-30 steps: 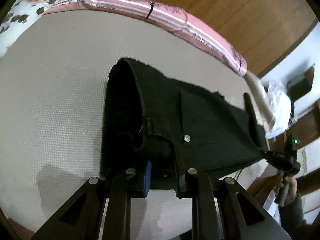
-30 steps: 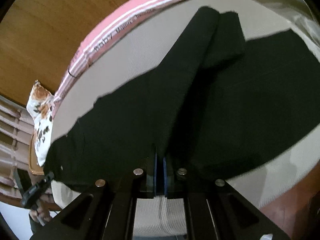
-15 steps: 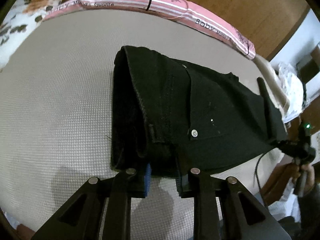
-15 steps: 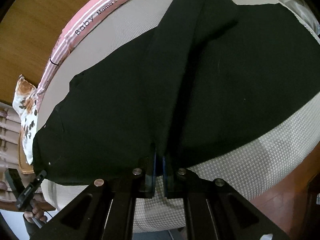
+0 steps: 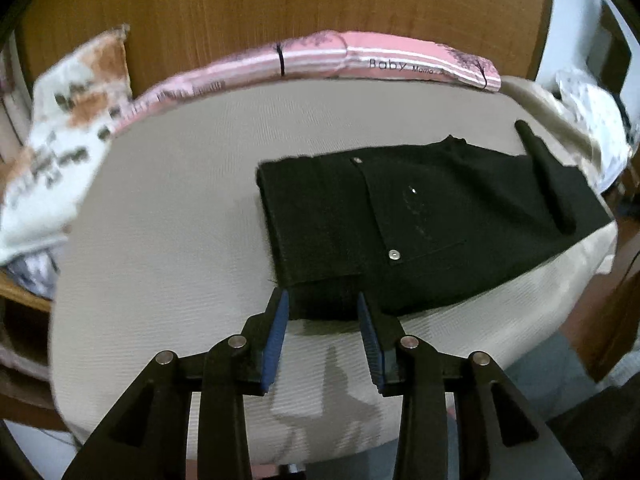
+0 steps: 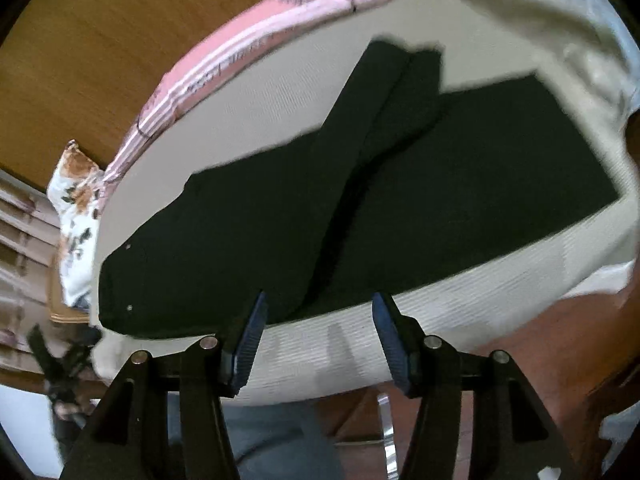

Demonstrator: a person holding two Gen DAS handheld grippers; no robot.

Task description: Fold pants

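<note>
1. Risk, as judged: pants [image 5: 424, 232] slipping off the near edge of the cushion [image 5: 168, 216], since their hem lies right along it.
2. Ridge of a doubled leg [image 6: 360, 152] on top may set a crooked next fold.
3. Left gripper [image 5: 322, 316] tilted steeply down, jaws opening, pads clear of the waist corner.
4. Right gripper [image 6: 318, 320] likewise angled down, jaws opening wide, nothing pinched, cloth edge just beyond.
</note>
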